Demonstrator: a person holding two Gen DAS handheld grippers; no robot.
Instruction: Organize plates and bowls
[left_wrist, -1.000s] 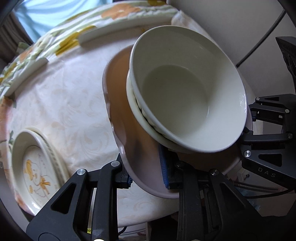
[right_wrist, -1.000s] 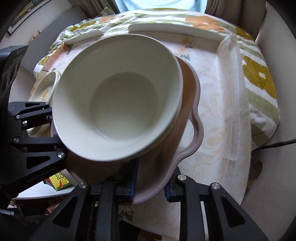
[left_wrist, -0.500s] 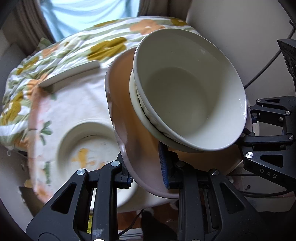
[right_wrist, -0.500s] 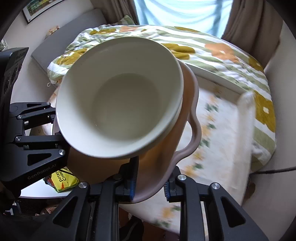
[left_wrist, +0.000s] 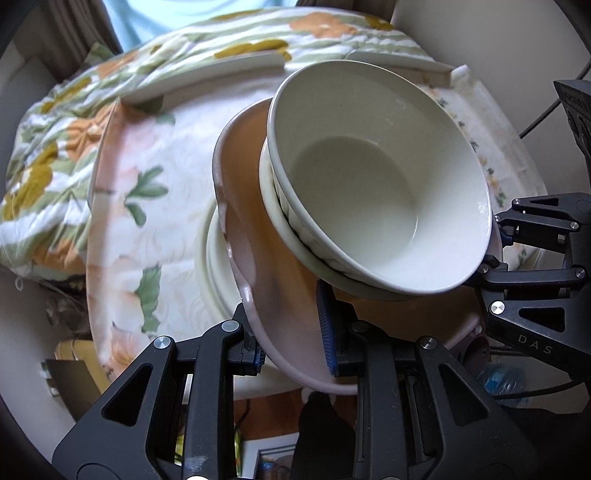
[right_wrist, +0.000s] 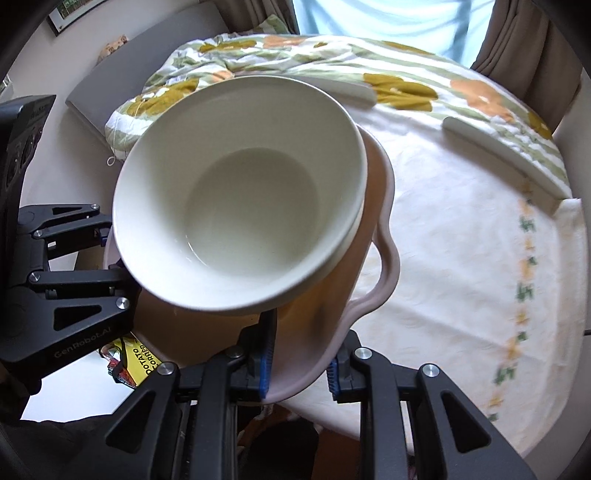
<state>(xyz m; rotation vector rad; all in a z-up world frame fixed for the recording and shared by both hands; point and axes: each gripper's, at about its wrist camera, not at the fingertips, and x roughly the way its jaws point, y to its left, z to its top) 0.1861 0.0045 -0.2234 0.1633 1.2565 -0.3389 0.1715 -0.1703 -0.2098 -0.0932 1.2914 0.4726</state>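
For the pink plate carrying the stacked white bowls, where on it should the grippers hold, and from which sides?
Grip the pink plate by its bare outer rim, one gripper on each of two opposite edges, as the left gripper and right gripper do here. The white bowls fill the middle, so only the rim is free, and two opposite holds should keep the loaded plate from tipping.

A cream floral cloth (right_wrist: 461, 229) covers the desk. Beyond it lies a crumpled quilt (left_wrist: 48, 177) with orange and mustard flowers. Brown curtains (right_wrist: 517, 40) frame a bright window (right_wrist: 388, 18). A yellow snack packet (right_wrist: 142, 363) lies below the desk edge.
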